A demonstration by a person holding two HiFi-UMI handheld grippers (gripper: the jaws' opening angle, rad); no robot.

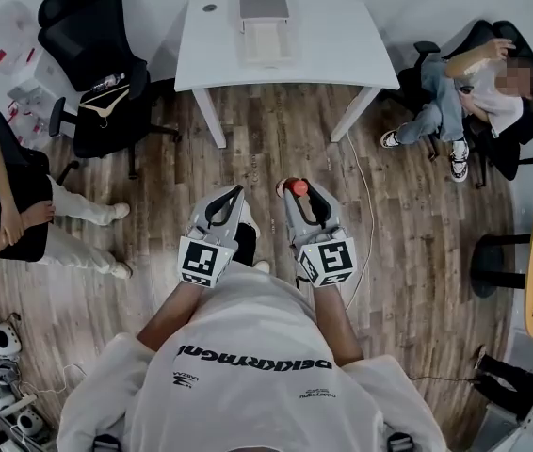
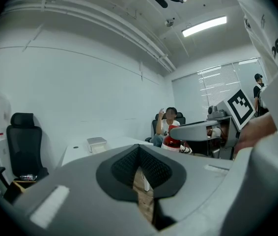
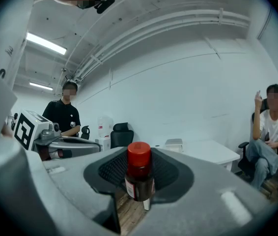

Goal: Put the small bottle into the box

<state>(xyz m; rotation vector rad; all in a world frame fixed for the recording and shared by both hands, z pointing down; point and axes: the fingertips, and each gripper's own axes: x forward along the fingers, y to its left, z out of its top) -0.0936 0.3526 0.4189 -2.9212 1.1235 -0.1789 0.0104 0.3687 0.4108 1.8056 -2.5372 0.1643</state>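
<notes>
Red-capped, the small bottle (image 3: 139,178) is clamped in the right gripper (image 1: 304,196), above the floor (image 1: 276,130). The left gripper (image 1: 232,196) is closed on nothing. The box (image 1: 265,43) stands near the table's (image 1: 342,55) far edge, so carrying and placing are probably still to do.

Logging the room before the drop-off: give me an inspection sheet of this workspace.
Surface: white table, ahead of the person.
Job's things: box on the table; small bottle, red cap, upright.
Clutter: hanger on a black chair.
Grippers: right gripper shut on the small bottle; left gripper shut, empty.
Cables: white cable across the wood floor.
Surroundings: seated person right, another left.
</notes>
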